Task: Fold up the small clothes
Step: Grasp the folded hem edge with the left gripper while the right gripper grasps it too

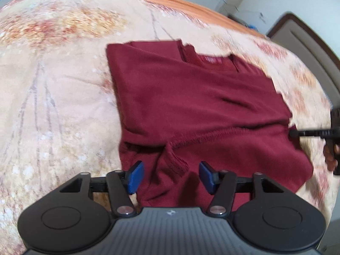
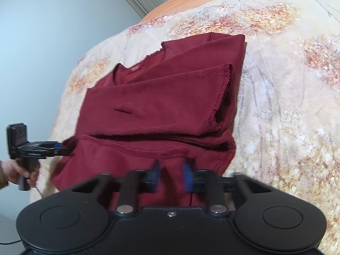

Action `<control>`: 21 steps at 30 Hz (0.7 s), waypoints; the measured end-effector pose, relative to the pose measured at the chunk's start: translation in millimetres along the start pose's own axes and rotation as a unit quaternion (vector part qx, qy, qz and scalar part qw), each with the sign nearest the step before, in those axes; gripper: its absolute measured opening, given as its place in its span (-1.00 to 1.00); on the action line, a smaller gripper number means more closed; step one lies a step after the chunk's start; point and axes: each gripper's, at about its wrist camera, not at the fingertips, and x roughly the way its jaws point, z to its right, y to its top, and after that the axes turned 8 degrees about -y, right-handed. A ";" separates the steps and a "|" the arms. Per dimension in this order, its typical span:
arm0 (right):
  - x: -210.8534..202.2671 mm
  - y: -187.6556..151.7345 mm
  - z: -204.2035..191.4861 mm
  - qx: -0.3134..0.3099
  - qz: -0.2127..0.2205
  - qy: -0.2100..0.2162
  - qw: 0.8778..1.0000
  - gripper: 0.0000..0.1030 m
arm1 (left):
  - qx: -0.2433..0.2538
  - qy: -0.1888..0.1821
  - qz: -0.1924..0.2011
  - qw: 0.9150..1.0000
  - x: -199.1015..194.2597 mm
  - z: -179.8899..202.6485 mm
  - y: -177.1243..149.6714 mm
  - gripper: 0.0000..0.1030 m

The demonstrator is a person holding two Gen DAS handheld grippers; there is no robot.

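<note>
The maroon shirt (image 1: 197,106) lies on the floral bed cover (image 1: 53,85), sleeves already folded in across the body so the near hem can go up next. Left claw (image 1: 171,177) hovers spread above the hem; right claw (image 2: 172,176) partly parted, blurred, gripping nothing. No containers visible.

Bare bedspread (image 1: 53,106) around maroon shirt (image 1: 191,106), folded sleeve (image 2: 221,97) raised on top
</note>
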 end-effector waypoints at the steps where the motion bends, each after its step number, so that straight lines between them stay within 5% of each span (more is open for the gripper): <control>1: -1.7 -0.1 1.0 0.005 0.005 -0.001 1.000 -0.87 | -0.019 -0.002 0.014 1.000 -3.2 -4.8 0.8 0.04; 4: -2.7 -1.5 1.1 0.005 0.004 -0.007 1.000 -0.67 | -0.047 -0.006 0.029 0.998 -7.3 -13.9 2.1 -0.01; 9: -0.6 -1.5 -1.8 0.007 0.001 -0.003 1.000 -0.36 | -0.012 -0.008 0.001 1.000 -4.1 -6.7 0.9 0.12; 16: 2.2 -1.9 -6.5 -0.008 0.003 -0.010 1.000 -0.37 | 0.057 0.011 -0.008 0.998 1.2 9.3 -7.3 0.16; 21: 1.9 -1.7 -6.8 -0.013 0.004 -0.017 1.000 -0.56 | 0.085 0.042 -0.009 0.995 6.8 15.1 -9.0 -0.14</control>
